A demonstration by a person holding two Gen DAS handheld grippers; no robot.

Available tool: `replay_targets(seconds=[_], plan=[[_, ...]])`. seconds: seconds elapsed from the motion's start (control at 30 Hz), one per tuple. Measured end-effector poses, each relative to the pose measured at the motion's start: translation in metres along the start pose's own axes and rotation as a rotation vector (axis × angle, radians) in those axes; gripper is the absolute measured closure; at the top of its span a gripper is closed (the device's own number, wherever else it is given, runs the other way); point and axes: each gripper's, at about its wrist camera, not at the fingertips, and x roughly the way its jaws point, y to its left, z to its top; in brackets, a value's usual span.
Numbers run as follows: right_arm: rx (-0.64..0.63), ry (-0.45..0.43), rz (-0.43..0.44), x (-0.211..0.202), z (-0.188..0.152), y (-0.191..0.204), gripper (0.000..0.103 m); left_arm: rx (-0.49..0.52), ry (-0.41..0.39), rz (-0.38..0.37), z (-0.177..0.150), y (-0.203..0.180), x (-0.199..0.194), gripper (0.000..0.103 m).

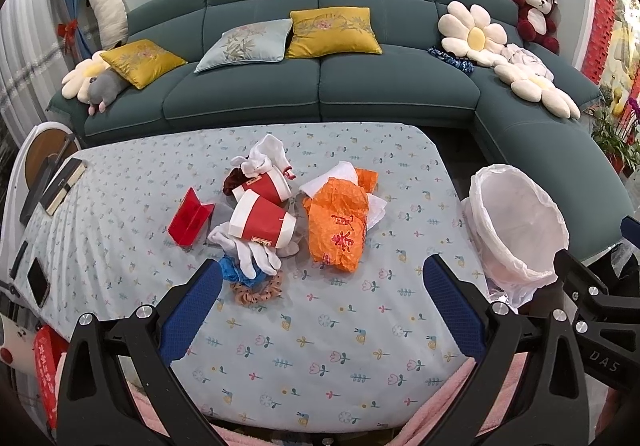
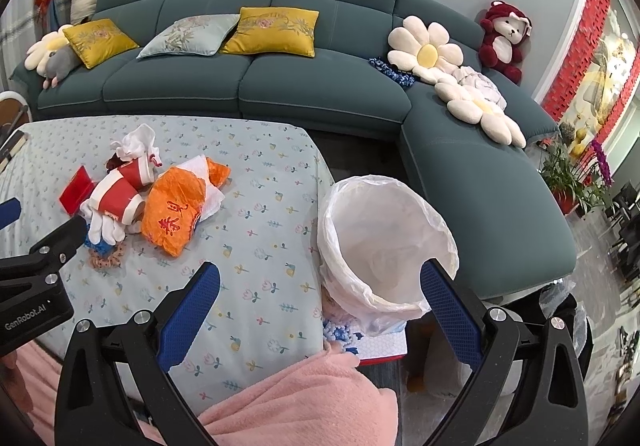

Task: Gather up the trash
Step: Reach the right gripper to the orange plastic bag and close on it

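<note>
**Trash still piled on the table, bin waiting empty**

Floral cloth covers the table (image 1: 320,326) in front of a teal sofa (image 1: 320,86), and nearly all the work looks undone. A heap of litter sits mid-table: two red-and-white paper cups (image 1: 262,220), an orange plastic bag (image 1: 338,230), white gloves (image 1: 250,252), a red folded card (image 1: 190,220) and a brown scrunchie (image 1: 256,292) at the near edge of the pile. The white-lined bin (image 2: 384,238) stands just off the table's right edge, and its liner appears to hold nothing.

The left gripper (image 1: 320,302) hovers over the cloth just short of the heap, jaws spread wide and holding nothing. The right gripper (image 2: 320,306) hangs by the bin's near rim, equally wide and empty. Judging by this, collection has barely started: every visible piece remains to be picked up and dropped in
</note>
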Motion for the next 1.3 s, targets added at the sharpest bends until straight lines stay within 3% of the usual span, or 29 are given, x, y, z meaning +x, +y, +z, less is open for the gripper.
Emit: replay_targets(seconds=[0.27,0.67,0.9,1.3], plan=[[0.030,-0.007,0.032,0.004,0.000,0.014,0.007,-0.058,0.029,-0.023,-0.007,0.026,0.017,0.007],[0.041,0.018,0.131,0.043,0.011,0.075,0.007,-0.138,0.100,0.019,-0.022,0.094,0.059,0.007],[0.030,0.072,0.180,0.088,0.021,0.121,0.007,-0.180,0.140,0.037,-0.028,0.131,0.090,0.007],[0.009,0.191,0.215,0.165,0.028,0.178,0.008,-0.212,0.211,0.009,-0.028,0.152,0.147,0.007]])
